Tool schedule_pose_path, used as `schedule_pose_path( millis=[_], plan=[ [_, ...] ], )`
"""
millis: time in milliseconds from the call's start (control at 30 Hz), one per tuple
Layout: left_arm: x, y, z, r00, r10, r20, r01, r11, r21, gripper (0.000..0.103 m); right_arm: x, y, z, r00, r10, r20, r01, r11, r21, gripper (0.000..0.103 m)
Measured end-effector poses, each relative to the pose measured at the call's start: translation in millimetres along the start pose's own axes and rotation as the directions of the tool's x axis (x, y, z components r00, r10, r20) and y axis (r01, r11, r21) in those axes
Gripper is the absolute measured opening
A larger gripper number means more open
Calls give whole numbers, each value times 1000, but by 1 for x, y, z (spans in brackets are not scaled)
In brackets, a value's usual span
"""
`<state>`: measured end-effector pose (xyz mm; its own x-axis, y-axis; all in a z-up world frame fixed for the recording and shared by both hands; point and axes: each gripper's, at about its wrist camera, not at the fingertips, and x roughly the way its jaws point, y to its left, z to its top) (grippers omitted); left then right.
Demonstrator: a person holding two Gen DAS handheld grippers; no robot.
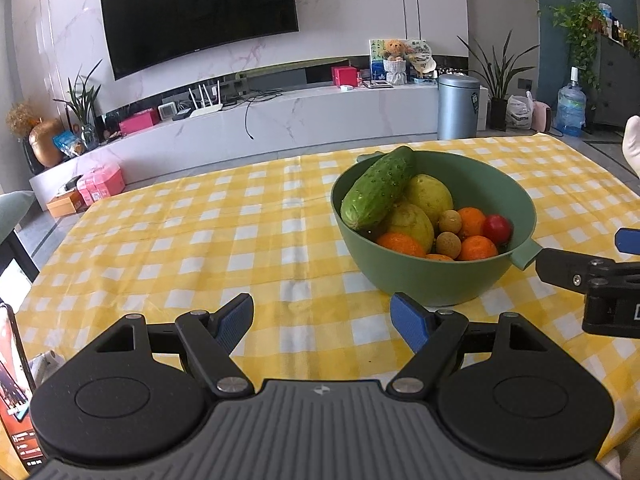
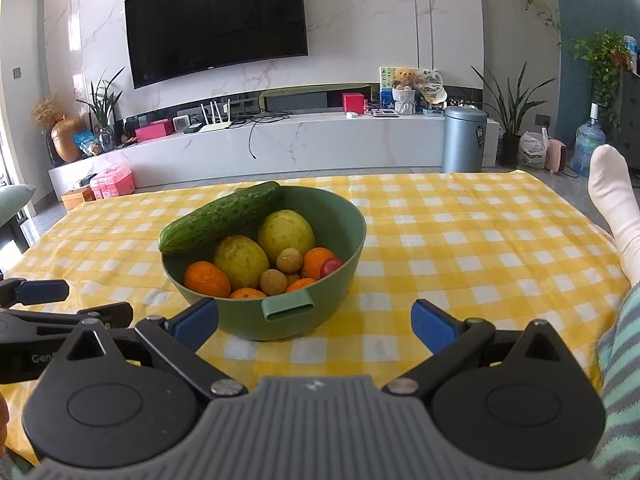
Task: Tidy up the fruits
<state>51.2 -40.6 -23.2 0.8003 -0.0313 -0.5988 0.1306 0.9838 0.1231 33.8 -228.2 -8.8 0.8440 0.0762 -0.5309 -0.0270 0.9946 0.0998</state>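
Right wrist view | your right gripper (image 2: 314,326) and left gripper (image 1: 322,316) had jaws wide, empty | cucumber (image 2: 220,216) looked firm, bumpy: take it mid-length, atop green bowl (image 2: 340,280).

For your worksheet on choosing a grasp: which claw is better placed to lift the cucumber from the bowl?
Left, probably. The cucumber lies along the bowl's left side, nearer the open left claw.

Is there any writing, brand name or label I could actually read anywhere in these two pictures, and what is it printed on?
"Gen", cut off: white letters on the black left gripper's body, in the right wrist view.
Grey metal bin's dark sticker: too small to read.
Small mark on the wall-mounted black television's lower edge: too blurred to read.
Phone screen at the picture's left edge: text blurred, unreadable.
Green bowl and fruit: no writing.
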Motion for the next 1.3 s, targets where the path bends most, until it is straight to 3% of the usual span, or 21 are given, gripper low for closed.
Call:
schedule_pose_path(
  millis=[1300],
  plan=[
    [-1,-2,2,1000,4,-18,-4,1000,-3,91,-1,-3,-1,1000,-4,3,4,1000,5,99]
  ],
)
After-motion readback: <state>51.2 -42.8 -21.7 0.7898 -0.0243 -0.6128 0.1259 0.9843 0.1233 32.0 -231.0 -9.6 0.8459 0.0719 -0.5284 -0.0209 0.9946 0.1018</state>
